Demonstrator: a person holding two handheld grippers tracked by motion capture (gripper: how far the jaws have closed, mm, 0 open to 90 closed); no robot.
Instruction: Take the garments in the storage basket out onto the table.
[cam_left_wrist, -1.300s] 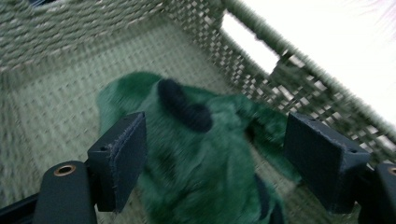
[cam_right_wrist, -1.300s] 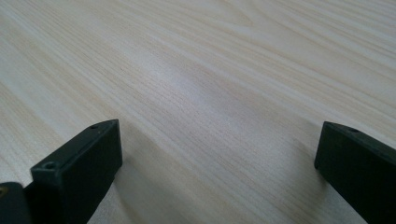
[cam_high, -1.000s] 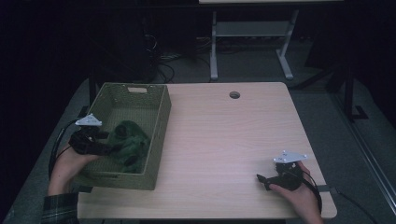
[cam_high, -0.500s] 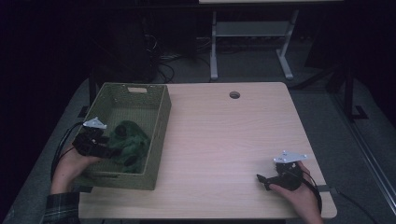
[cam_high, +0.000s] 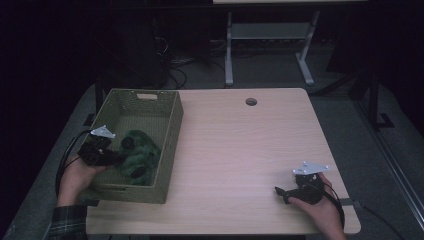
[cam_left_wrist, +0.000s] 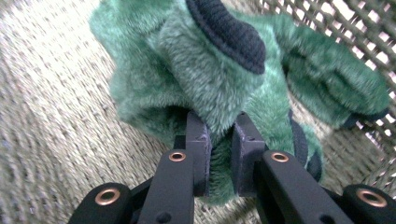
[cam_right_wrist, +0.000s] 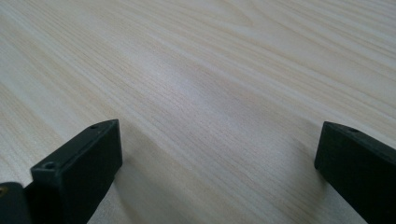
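The basket (cam_high: 170, 150) walls hem the left side; the table (cam_high: 240, 150) right of it lies bare.

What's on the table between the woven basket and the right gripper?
Nothing: in the high view, bare wooden table runs from the basket to the right gripper.

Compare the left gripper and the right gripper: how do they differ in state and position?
The left gripper is shut on the green plush toy; the right gripper is open and holds nothing. The left gripper reaches into the basket; the right gripper sits low over the bare table, near its front right corner. Both are black, hand-held and carry a grey plate.
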